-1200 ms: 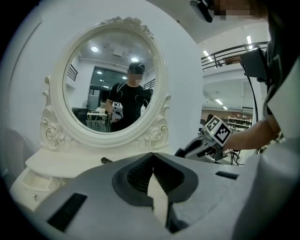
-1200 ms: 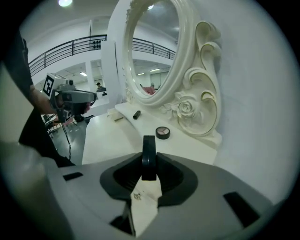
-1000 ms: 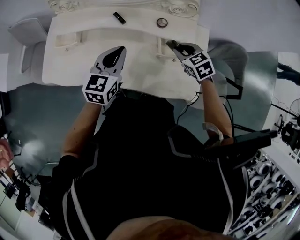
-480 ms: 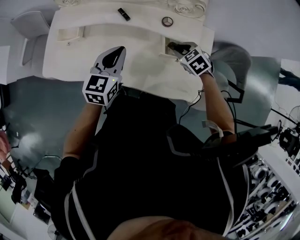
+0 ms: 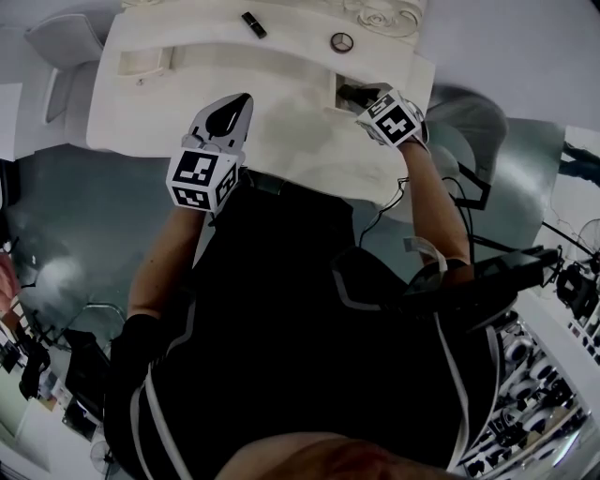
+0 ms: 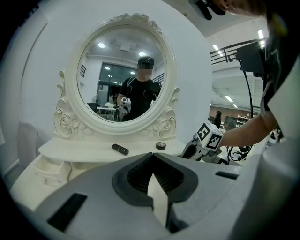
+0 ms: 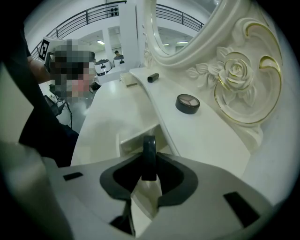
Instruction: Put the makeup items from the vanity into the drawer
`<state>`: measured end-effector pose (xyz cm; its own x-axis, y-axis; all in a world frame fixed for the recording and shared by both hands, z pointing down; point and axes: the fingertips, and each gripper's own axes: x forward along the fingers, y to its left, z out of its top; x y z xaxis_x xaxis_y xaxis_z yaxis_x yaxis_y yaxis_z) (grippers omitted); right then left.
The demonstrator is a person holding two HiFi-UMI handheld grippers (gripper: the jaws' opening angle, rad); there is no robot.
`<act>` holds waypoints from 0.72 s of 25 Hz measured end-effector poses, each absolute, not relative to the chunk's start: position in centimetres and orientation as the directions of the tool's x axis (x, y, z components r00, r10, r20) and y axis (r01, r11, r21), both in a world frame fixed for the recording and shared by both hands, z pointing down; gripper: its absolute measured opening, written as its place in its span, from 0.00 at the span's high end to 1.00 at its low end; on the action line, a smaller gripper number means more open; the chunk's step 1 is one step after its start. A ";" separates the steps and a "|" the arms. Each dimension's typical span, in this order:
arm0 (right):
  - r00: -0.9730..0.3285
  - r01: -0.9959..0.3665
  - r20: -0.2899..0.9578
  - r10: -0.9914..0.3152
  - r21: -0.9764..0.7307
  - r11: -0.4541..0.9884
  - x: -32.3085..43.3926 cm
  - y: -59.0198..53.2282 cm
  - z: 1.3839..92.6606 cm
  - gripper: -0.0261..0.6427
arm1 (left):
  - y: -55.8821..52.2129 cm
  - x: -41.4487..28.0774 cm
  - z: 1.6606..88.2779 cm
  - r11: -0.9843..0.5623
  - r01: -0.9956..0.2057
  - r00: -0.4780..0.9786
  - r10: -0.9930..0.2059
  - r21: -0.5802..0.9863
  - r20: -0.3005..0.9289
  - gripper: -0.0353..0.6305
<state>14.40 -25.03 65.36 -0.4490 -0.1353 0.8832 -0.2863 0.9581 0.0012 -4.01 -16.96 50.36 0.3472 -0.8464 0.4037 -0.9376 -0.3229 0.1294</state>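
Right gripper (image 5: 354, 94) has shifted slightly fwd vs. 1 s earlier and now sits at the open drawer (image 5: 335, 93) on the vanity's (image 5: 281, 141) right side. Left gripper (image 5: 239, 101) is unchanged, hovering over the tabletop near the front edge.

Right gripper view: jaws of right gripper (image 7: 149, 164) are clamped on a thin dark disc (image 7: 149, 149), held on edge, directly above the drawer (image 7: 136, 136) opening. Disc is not yet released.

Left gripper view: jaws of left gripper (image 6: 153, 159) are together at the tips w/ nothing between them.

Items on the upper shelf:
- compact (image 5: 342, 41) (image 7: 188, 103), lying flat just beside the rose carving
- lipstick (image 5: 253, 25) (image 6: 120, 149), lying on its side, further left, approx. below the mirror (image 6: 122, 79)
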 end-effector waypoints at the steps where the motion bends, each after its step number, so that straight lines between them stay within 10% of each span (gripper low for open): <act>1: -0.450 -0.289 0.883 -0.134 -0.002 0.957 14.4 -25.1 65.4 0.82 | -17.0 -4.0 50.3 -0.323 -0.938 0.347 -0.847 0.129 0.403 0.94; 18: -0.460 -0.356 0.870 -0.178 0.002 0.934 14.5 -25.3 63.4 0.72 | -17.6 -4.8 49.2 -0.383 -0.917 0.394 -0.830 0.110 0.395 0.94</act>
